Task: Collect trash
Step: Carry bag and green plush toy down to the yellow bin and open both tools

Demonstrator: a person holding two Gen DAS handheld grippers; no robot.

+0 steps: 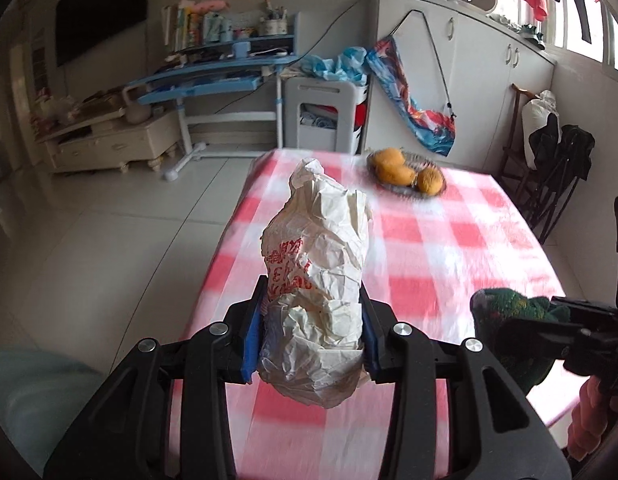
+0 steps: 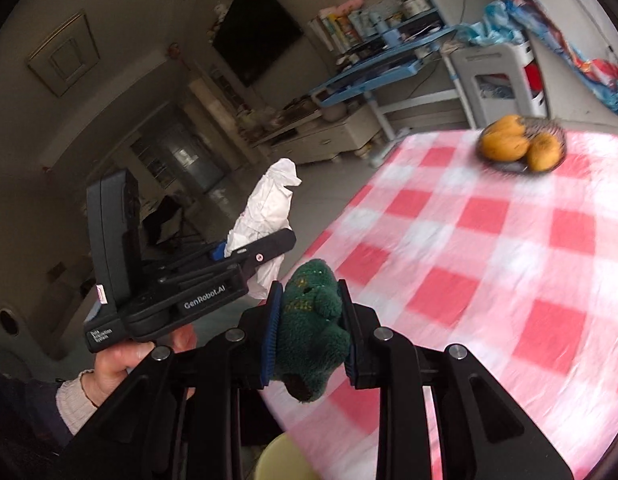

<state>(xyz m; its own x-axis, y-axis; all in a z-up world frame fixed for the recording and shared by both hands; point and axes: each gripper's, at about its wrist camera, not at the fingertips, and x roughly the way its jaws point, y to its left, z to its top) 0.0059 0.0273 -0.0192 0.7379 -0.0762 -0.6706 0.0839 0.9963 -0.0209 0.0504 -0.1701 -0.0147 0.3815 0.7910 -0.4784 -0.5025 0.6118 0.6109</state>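
My left gripper (image 1: 311,312) is shut on a crumpled white paper bag (image 1: 321,264) with red print and holds it above the near left part of the red-and-white checked table (image 1: 449,240). The bag also shows in the right wrist view (image 2: 269,208), clamped in the left gripper (image 2: 245,252). My right gripper (image 2: 309,320) is shut on a dark green knitted cloth item (image 2: 313,328) above the table's near edge; it shows at the right of the left wrist view (image 1: 509,320).
A wire basket of yellow-orange fruit (image 1: 407,174) stands at the table's far side, also in the right wrist view (image 2: 521,146). Beyond are a blue desk (image 1: 213,76), a white stool (image 1: 329,116), white cabinets (image 1: 469,64) and a tiled floor (image 1: 109,220). A yellowish round object (image 2: 281,460) lies below the table edge.
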